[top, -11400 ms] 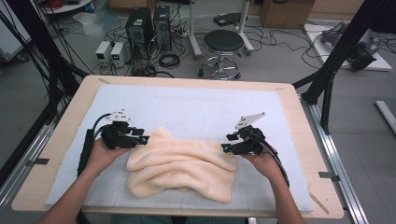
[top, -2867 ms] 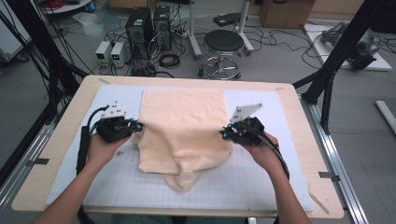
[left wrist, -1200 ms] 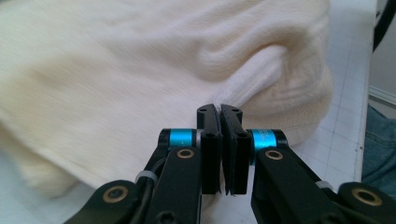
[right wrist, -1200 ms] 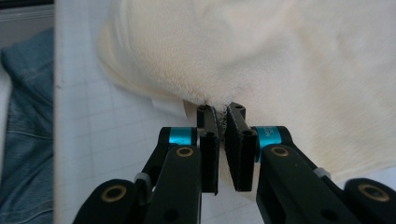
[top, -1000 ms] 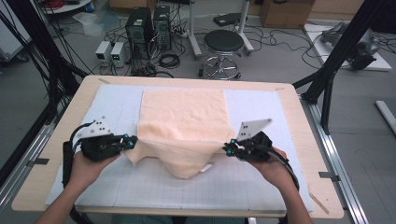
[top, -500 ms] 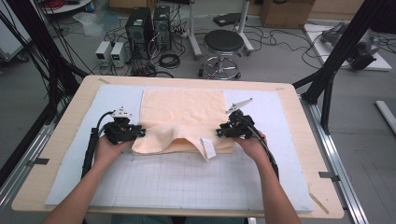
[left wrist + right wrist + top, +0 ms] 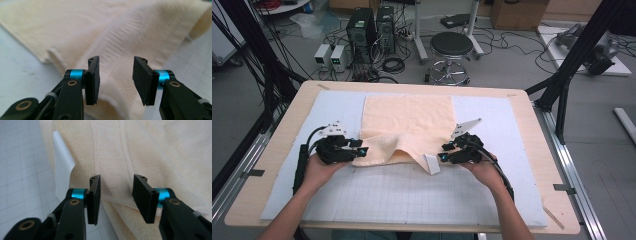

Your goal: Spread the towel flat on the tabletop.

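We are working a cream towel (image 7: 409,125) that lies in the middle of the high view on the white gridded mat (image 7: 412,195), its far part spread flat toward the top of the table (image 7: 272,165) and its near edge doubled back in a rumpled fold, with a white label (image 7: 432,164) sticking out at the lower right of that fold. Our left gripper (image 7: 357,150) sits at the fold's left end and our right gripper (image 7: 446,156) at its right end — both have just been opening, and in each gripper view the jaws stand apart with the cloth lying between them and under them, the pads not pressing on it, so we have let go. The towel (image 7: 120,32) looks soft, light and limp: it will sag and bunch wherever we don't support it, and its terry nap should give the pads (image 7: 93,80) good friction rather than slip. Nothing about it is fragile. We judge the best hold is at the two corners of an edge, pinching through both layers near the woven border (image 7: 112,170) — not the label (image 7: 62,167), which is thin.
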A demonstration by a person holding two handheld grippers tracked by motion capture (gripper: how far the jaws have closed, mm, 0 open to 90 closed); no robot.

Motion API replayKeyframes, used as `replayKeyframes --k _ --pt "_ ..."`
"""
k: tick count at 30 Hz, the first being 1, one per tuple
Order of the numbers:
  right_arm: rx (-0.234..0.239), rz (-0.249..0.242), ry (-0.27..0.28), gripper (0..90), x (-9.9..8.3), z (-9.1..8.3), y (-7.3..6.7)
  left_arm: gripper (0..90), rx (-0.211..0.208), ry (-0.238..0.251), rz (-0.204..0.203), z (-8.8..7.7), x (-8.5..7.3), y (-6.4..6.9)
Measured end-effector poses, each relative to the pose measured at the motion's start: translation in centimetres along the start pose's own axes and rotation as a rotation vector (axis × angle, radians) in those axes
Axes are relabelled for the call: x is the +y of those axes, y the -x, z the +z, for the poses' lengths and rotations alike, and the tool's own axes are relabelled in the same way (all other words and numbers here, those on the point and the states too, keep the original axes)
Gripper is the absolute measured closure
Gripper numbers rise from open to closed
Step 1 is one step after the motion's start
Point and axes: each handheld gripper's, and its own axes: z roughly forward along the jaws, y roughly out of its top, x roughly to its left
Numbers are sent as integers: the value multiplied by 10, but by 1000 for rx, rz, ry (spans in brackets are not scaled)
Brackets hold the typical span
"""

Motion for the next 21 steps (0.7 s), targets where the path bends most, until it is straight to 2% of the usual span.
replayKeyframes --k 2,4,6,8,10,13,15,17,21 --pt "-3 4 -16 542 2 11 -1 554 -17 -42 9 12 -1 -1" --pt "-14 12 -32 564 3 21 -1 569 -7 -48 14 19 -2 -1" --pt "-17 23 -39 622 3 29 0 624 2 -39 17 23 -2 -2" --pt "-6 48 -18 714 2 30 4 704 13 -40 26 24 -2 -1" --pt "-2 45 -15 777 2 29 5 749 21 -42 34 23 -2 -1" --pt "-4 19 -20 803 4 25 3 828 24 -39 41 20 -1 1" --pt "-1 4 -7 804 5 17 1 846 18 -34 41 14 0 3" --pt "2 -10 12 804 6 10 -1 849 12 -17 60 5 2 7" --pt "-11 -33 81 804 10 -12 -7 848 -5 58 44 -16 5 10"
